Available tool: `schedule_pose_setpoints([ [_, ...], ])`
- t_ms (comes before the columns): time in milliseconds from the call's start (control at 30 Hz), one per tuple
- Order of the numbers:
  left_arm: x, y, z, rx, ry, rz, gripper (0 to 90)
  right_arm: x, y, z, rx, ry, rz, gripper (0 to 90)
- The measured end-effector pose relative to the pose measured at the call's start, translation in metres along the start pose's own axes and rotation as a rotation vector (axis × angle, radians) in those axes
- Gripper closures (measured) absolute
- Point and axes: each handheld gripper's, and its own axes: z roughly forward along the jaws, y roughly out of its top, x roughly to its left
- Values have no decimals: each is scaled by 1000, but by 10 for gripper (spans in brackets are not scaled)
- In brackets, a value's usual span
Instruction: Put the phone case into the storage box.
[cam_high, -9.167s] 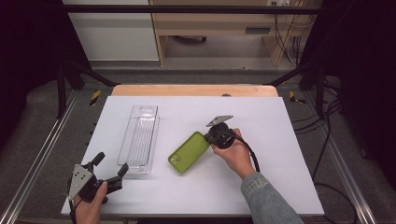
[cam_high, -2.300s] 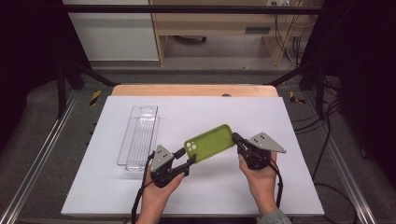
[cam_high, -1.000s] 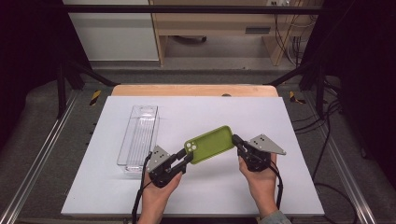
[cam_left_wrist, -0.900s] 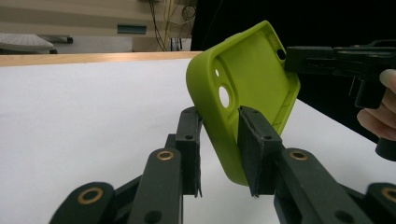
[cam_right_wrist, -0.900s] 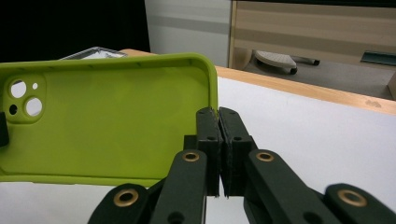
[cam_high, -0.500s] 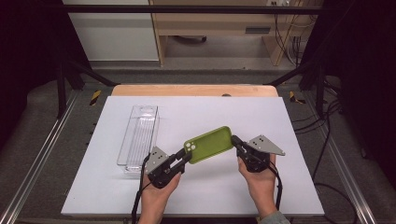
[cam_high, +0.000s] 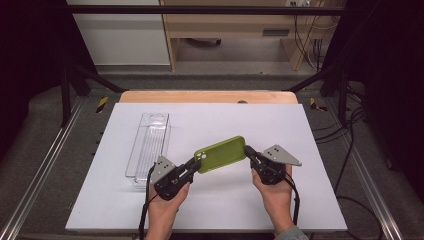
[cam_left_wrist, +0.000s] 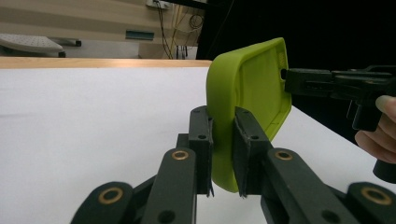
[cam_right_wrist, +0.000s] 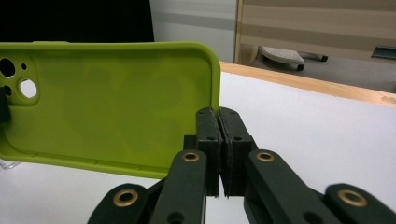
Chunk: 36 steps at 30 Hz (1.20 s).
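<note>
- Both of my hand-held grippers hold one thing between them: the left hand-held gripper (cam_high: 192, 165) is clamped on the camera-hole end of a lime-green soft rubber phone case (cam_high: 220, 154), its jaws having just finished closing on that edge, with the case wall pinched between the pads (cam_left_wrist: 245, 140).
- My right hand-held gripper (cam_high: 248, 151) is closed tight on the opposite short edge of the case, its pads (cam_right_wrist: 208, 126) nipping the thin rim.
- That case hangs clear above the white counter (cam_high: 320, 200), stretched between my two hands, tilted so its right end sits higher in the high view.
- My left hand (cam_high: 162, 212) and right hand (cam_high: 276, 197) come in from the near edge of the counter.
- Beyond my left hand, a long clear plastic tray (cam_high: 150, 145) lies on the counter, well apart from the case.
</note>
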Motion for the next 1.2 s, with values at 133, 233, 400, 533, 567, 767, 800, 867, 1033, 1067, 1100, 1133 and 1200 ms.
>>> schedule_pose_setpoints([
  [133, 1, 1, -1, 2, 4, -3, 791, 2, 0, 2, 2, 1, 2, 880],
  [233, 2, 1, -2, 4, 1, -10, 793, 3, 0, 3, 3, 3, 4, 880],
  [400, 2, 2, -4, -1, 6, -9, 796, 4, -1, 4, 6, 9, 7, 879],
  [533, 2, 2, -4, -4, 12, -7, 798, 4, -1, 4, 8, 14, 10, 878],
  [567, 1, 2, -4, -5, 15, -7, 798, 4, -1, 4, 9, 16, 11, 878],
  [767, 2, 1, -4, -1, 23, -2, 799, 3, -2, 3, 20, 28, 17, 874],
  [800, 2, 1, -4, 0, 24, -2, 799, 3, -3, 3, 22, 30, 18, 873],
  [867, 2, 1, -4, 1, 26, -1, 799, 3, -3, 4, 28, 37, 20, 870],
  [1033, 1, 0, -5, 0, 39, 8, 799, 2, -5, 4, 41, 51, 21, 862],
  [1067, 1, 0, -5, 1, 41, 9, 799, 2, -5, 4, 42, 53, 19, 859],
  [1100, 1, -1, -5, 1, 43, 11, 799, 2, -5, 5, 45, 55, 19, 852],
  [1133, 1, -1, -5, 2, 46, 13, 799, 2, -5, 5, 48, 59, 22, 838],
  [1200, 2, -2, -5, 4, 50, 11, 799, 2, -5, 5, 53, 69, 24, 823],
])
